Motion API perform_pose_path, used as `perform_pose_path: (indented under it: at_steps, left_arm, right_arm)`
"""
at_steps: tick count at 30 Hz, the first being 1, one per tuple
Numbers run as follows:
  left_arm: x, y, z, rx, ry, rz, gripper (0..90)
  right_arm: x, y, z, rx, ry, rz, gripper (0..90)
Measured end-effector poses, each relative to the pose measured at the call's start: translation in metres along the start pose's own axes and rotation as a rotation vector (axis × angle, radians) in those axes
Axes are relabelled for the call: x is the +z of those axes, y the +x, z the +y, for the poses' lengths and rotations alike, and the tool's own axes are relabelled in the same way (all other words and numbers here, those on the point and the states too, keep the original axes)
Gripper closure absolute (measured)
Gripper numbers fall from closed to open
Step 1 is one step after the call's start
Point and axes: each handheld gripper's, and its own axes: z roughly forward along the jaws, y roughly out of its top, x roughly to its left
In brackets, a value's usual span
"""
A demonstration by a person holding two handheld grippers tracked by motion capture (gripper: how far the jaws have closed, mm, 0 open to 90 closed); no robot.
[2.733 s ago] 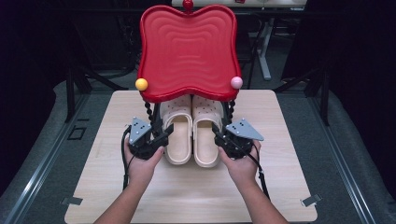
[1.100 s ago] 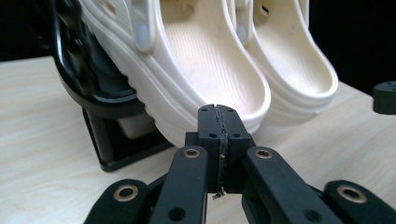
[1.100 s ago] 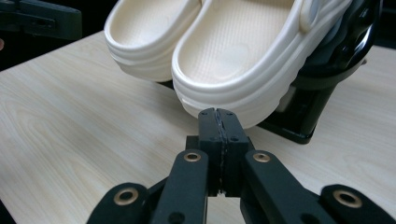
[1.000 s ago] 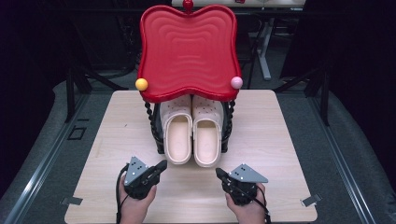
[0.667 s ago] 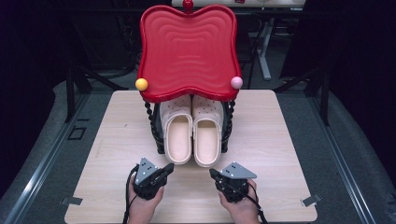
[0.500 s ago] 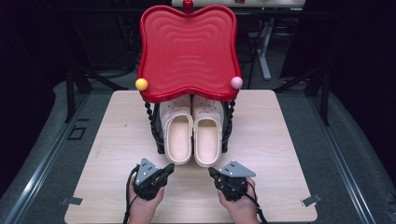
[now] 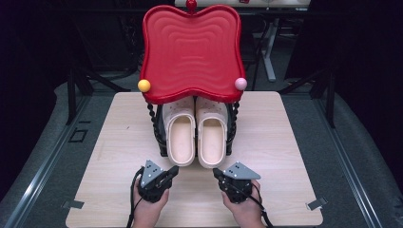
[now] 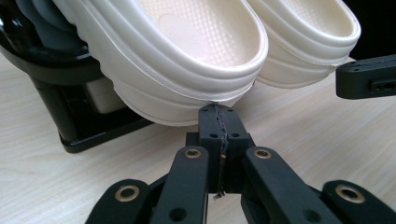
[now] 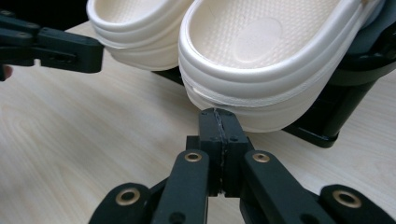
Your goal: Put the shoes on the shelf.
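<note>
- Left gripper (image 7: 172,170) sat near the front of the worktop (image 7: 114,142), jaws pressed together, nothing between them — tip just short of the left clog's (image 7: 180,137) heel.
- Right gripper (image 7: 217,173) likewise: jaws closed and empty, just short of the right clog's (image 7: 212,140) heel.
- Both cream clogs lay side by side, heels toward the person, tilted on a black rack (image 7: 161,145).
- Red wavy-edged tray (image 7: 190,52) topped the rack above the toes — yellow ball (image 7: 144,85) at its left corner, pink ball (image 7: 241,83) at its right.
</note>
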Motion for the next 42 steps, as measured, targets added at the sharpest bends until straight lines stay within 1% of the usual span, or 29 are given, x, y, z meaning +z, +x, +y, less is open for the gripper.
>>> perform_pose_path:
  at_steps: [3, 5, 8, 12, 14, 19, 21, 22, 23, 24, 25, 26, 30, 31, 34, 36, 37, 38, 40, 42]
  left_arm:
    - [-0.003, 0.003, 0.005, -0.013, -0.013, 0.023, 90.0]
    - [-0.003, 0.008, 0.008, -0.026, -0.017, 0.027, 90.0]
    - [-0.002, 0.016, 0.012, -0.060, -0.029, 0.044, 90.0]
    - [0.002, 0.026, 0.018, -0.050, -0.020, 0.065, 90.0]
    - [0.004, 0.031, 0.020, -0.061, -0.024, 0.070, 90.0]
    - [0.010, 0.038, 0.028, -0.064, -0.025, 0.085, 90.0]
    - [0.013, 0.040, 0.032, -0.059, -0.018, 0.085, 90.0]
    - [0.015, 0.040, 0.034, -0.058, -0.025, 0.086, 90.0]
    - [0.015, 0.040, 0.035, -0.056, -0.015, 0.083, 90.0]
    - [0.017, 0.040, 0.036, -0.057, -0.017, 0.082, 90.0]
    - [0.018, 0.040, 0.038, -0.054, -0.013, 0.088, 90.0]
    - [0.020, 0.041, 0.039, -0.054, -0.021, 0.085, 90.0]
    - [0.028, 0.042, 0.044, -0.065, -0.019, 0.085, 90.0]
    - [0.030, 0.042, 0.045, -0.070, -0.019, 0.081, 90.0]
    - [0.036, 0.041, 0.046, -0.068, -0.008, 0.077, 90.0]
    - [0.039, 0.041, 0.046, -0.070, -0.014, 0.080, 90.0]
    - [0.040, 0.040, 0.046, -0.075, -0.016, 0.077, 90.0]
    - [0.041, 0.040, 0.047, -0.075, -0.014, 0.076, 90.0]
    - [0.044, 0.040, 0.049, -0.076, -0.010, 0.075, 90.0]
    - [0.047, 0.039, 0.049, -0.077, -0.008, 0.074, 90.0]
  right_arm:
    - [0.001, -0.002, 0.003, 0.012, -0.007, -0.024, 89.9]
    - [0.002, -0.004, 0.005, 0.015, -0.012, -0.031, 89.9]
    - [0.003, -0.007, 0.009, 0.010, -0.016, -0.046, 89.9]
    - [0.009, -0.012, 0.013, 0.023, -0.021, -0.060, 89.9]
    - [0.012, -0.015, 0.015, 0.037, -0.030, -0.069, 89.9]
    - [0.019, -0.020, 0.021, 0.053, -0.046, -0.084, 89.9]
    - [0.022, -0.022, 0.025, 0.054, -0.054, -0.089, 89.9]
    - [0.023, -0.024, 0.027, 0.048, -0.042, -0.094, 89.9]
    - [0.025, -0.025, 0.029, 0.050, -0.049, -0.094, 89.9]
    - [0.027, -0.026, 0.031, 0.053, -0.051, -0.094, 89.9]
    - [0.028, -0.026, 0.032, 0.052, -0.048, -0.097, 89.9]
    - [0.030, -0.027, 0.034, 0.053, -0.053, -0.099, 89.9]
    - [0.036, -0.030, 0.039, 0.058, -0.059, -0.101, 89.9]
    - [0.038, -0.031, 0.040, 0.060, -0.062, -0.101, 89.9]
    - [0.043, -0.032, 0.044, 0.063, -0.063, -0.099, 89.9]
    - [0.045, -0.032, 0.045, 0.062, -0.062, -0.098, 89.9]
    - [0.048, -0.032, 0.045, 0.071, -0.071, -0.095, 89.9]
    - [0.049, -0.032, 0.046, 0.070, -0.062, -0.092, 89.8]
    - [0.053, -0.032, 0.047, 0.077, -0.072, -0.094, 89.8]
    - [0.056, -0.032, 0.048, 0.069, -0.062, -0.096, 89.8]
